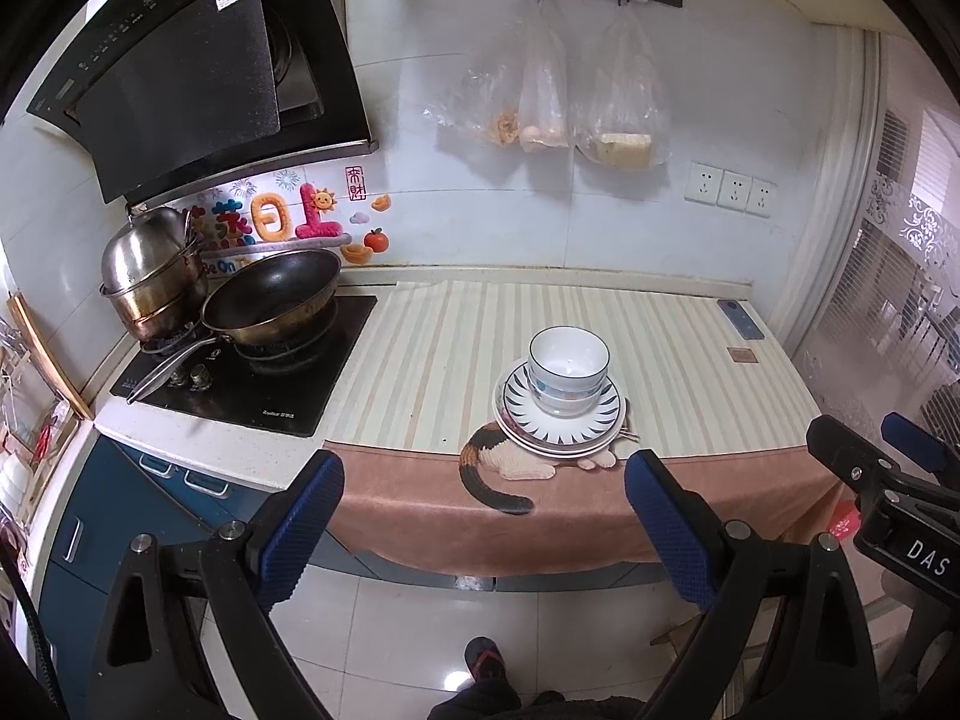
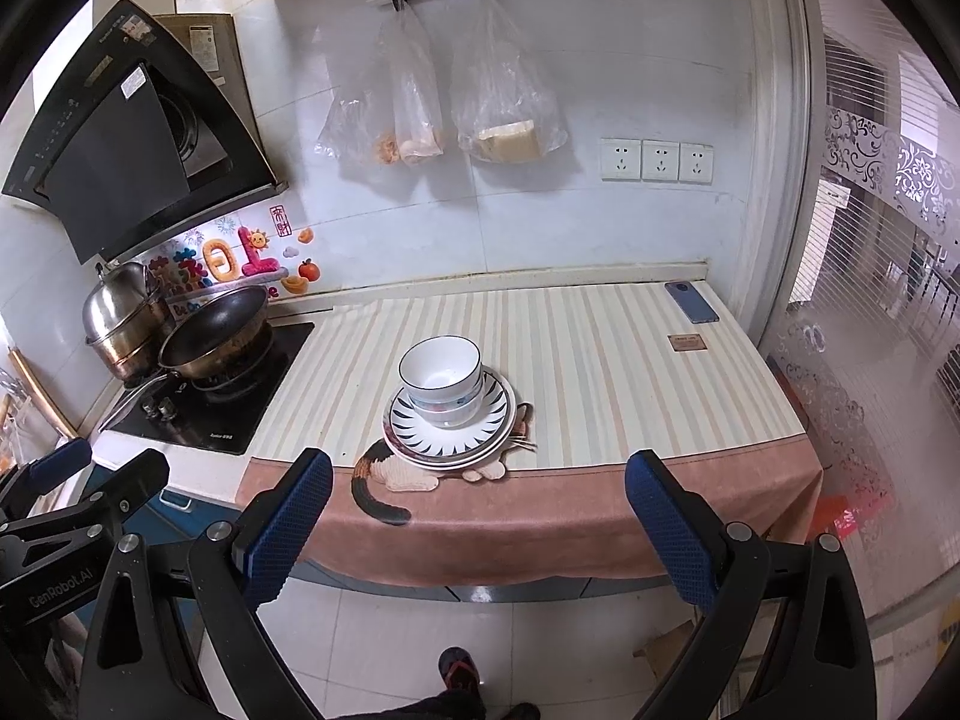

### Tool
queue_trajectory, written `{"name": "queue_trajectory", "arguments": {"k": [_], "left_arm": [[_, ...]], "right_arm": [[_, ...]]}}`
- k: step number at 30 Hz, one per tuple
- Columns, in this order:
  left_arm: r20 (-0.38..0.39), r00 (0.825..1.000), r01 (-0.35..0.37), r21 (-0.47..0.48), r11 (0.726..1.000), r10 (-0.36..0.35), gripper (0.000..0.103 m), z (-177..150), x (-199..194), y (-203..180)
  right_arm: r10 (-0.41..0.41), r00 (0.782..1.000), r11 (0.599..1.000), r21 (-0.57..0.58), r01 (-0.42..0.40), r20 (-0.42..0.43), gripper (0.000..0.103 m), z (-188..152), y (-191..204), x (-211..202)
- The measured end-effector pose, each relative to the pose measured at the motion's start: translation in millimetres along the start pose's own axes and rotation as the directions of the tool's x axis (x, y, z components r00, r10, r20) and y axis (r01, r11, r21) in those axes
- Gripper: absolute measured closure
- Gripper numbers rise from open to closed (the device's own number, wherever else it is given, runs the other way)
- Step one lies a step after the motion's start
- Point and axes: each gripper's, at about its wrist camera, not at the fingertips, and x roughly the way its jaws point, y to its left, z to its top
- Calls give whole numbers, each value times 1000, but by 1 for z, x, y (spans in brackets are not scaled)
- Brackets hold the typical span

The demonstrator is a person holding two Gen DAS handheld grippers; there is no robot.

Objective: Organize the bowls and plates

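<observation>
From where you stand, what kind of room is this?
A home kitchen, most likely. There is a gas hob with a wok and steamer pot under a range hood, and stacked bowls on plates on the cloth-covered counter.

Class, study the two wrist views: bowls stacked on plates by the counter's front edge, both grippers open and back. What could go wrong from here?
1. The stacked bowls stand tall on the plates; a nudge might topple them.
2. The plates lie near the counter's front edge on a cloth that overhangs; snagging it with the left gripper or right gripper could drag everything off.
</observation>
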Motion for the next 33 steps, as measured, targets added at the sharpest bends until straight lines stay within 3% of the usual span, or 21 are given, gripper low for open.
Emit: {"name": "queue_trajectory", "arguments": {"k": [33], "left_arm": [[-18, 1000, 6, -5, 1000, -6, 7, -1, 7, 13]], "right_arm": [[-7, 1000, 1000, -12, 7, -8, 3, 1, 10, 6]]}}
